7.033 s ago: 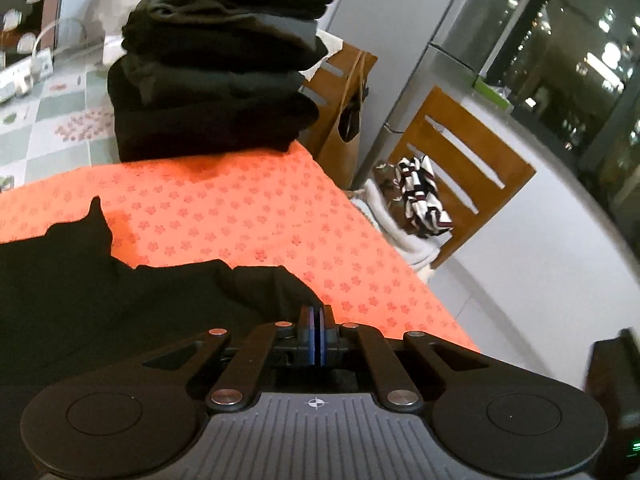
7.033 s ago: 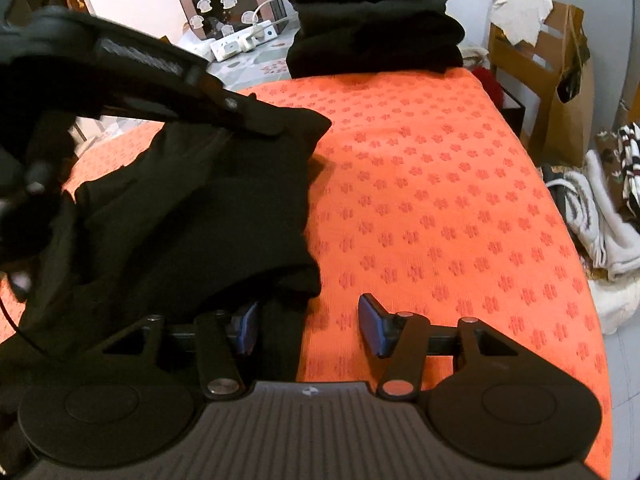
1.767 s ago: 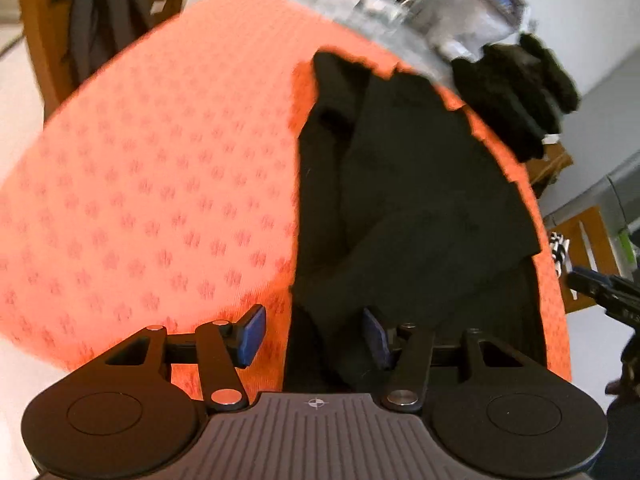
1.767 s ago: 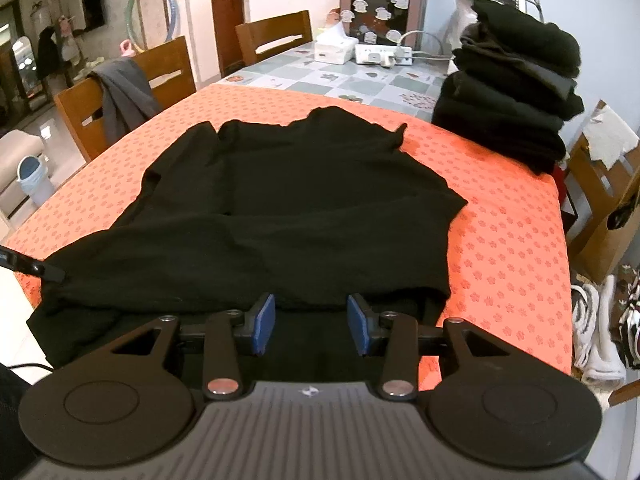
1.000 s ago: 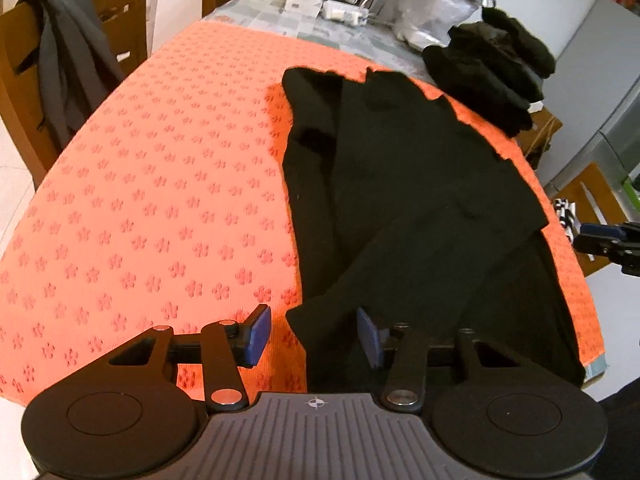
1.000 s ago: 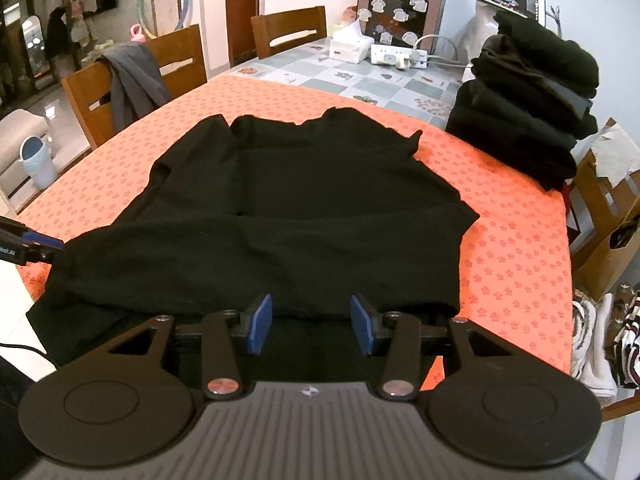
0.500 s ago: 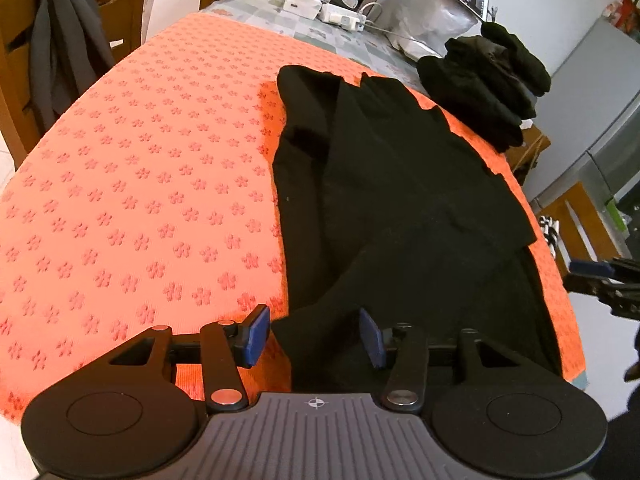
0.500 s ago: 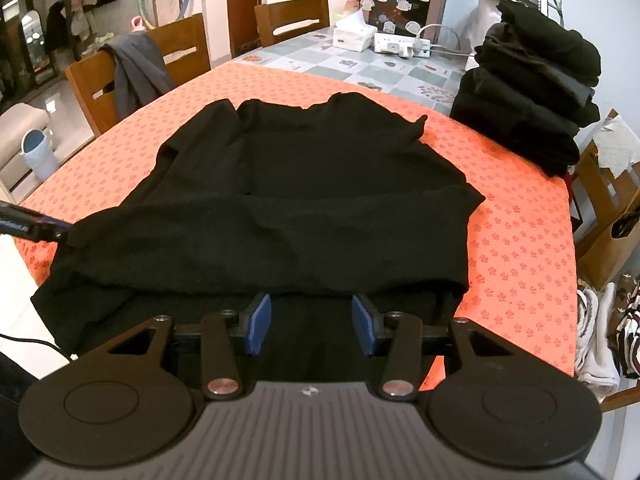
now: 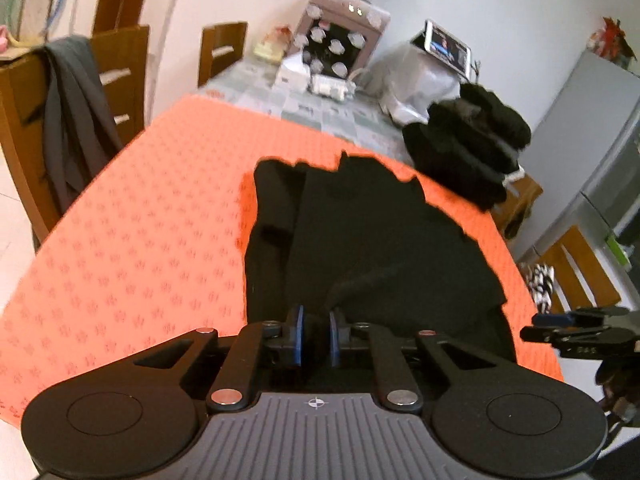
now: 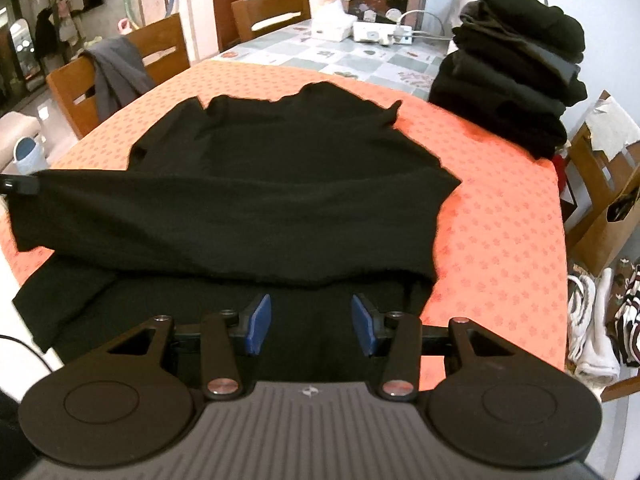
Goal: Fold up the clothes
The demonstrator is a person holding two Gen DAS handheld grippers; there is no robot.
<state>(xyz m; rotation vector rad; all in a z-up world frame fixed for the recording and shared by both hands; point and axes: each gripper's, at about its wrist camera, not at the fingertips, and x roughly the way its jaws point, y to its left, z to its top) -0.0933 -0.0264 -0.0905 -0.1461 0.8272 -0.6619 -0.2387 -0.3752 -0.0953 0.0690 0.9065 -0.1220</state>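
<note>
A black garment (image 9: 380, 232) lies spread on the orange tablecloth (image 9: 140, 240), its near part hanging over the table's front edge. My left gripper (image 9: 315, 324) is shut on a fold of this cloth at the near left corner. In the right wrist view the same garment (image 10: 280, 168) shows a band of cloth held up at the far left by the left gripper's tip (image 10: 18, 184). My right gripper (image 10: 311, 320) is open just above the near right part of the garment, with nothing pinched between its blue pads (image 10: 258, 322). It also shows as the right gripper (image 9: 560, 322) in the left wrist view.
A stack of folded dark clothes (image 10: 516, 72) stands at the table's far right corner. Wooden chairs line the left side, one with a grey jacket (image 10: 116, 68) draped over it. A brown paper bag (image 10: 612, 216) and a chair with striped and white clothes (image 10: 600, 320) stand to the right.
My left gripper has shut on the garment's near left fold and raised it, and its view has tipped up. The right gripper has stayed open in about the same place.
</note>
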